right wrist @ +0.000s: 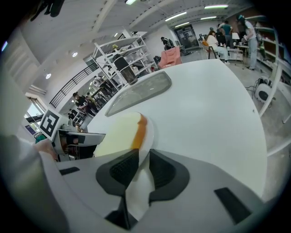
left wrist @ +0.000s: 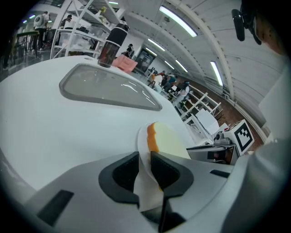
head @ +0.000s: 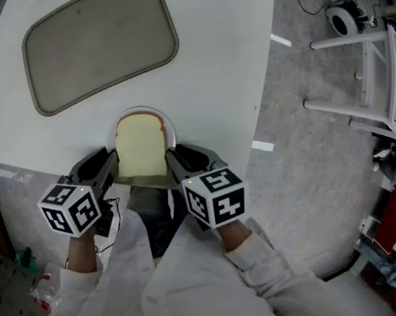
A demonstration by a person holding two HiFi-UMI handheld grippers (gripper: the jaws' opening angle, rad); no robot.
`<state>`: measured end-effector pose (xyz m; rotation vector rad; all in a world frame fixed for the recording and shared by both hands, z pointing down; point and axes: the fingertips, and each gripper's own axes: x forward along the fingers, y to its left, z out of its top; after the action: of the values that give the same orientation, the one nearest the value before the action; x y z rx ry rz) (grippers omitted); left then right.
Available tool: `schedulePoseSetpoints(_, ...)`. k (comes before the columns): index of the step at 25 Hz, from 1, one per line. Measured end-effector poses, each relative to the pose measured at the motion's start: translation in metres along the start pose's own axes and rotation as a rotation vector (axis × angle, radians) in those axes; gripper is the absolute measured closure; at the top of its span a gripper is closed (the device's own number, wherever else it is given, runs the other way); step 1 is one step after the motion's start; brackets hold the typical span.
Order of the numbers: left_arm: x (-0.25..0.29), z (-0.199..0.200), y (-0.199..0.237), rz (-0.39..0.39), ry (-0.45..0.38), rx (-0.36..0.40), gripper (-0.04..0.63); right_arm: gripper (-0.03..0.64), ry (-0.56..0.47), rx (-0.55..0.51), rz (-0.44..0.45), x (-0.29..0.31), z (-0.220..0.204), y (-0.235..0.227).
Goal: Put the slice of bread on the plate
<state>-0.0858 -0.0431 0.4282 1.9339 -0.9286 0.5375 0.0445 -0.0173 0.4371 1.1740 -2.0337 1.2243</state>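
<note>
Flanking bread slice, left gripper and right gripper fingers clenched on plate rim.

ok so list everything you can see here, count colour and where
table: 1, white, under everything
tray: 1, grey-beige, far half of the table
plate: 1, white, at the table's near edge
slice of bread: 1, pale with an orange-brown crust, lying on the plate
bottle: 1, dark, past the tray
rack: 1, white, on the floor at the right
left gripper: 1, grey, shut on the plate's left rim
right gripper: 1, grey, shut on the plate's right rim
sleeves: 2, white, behind the grippers
</note>
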Motion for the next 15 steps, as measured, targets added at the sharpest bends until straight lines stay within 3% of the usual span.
schedulePoseSetpoints(7, 0.005, -0.005, -0.001, -0.021, 0.016, -0.034, 0.509, 0.541, 0.016, 0.010, -0.009, 0.002, -0.003, -0.006)
schedulePoseSetpoints(15, 0.015, 0.000, 0.005, -0.022, 0.035, 0.000, 0.509, 0.551, 0.026, 0.043, -0.022, 0.009, -0.004, -0.013)
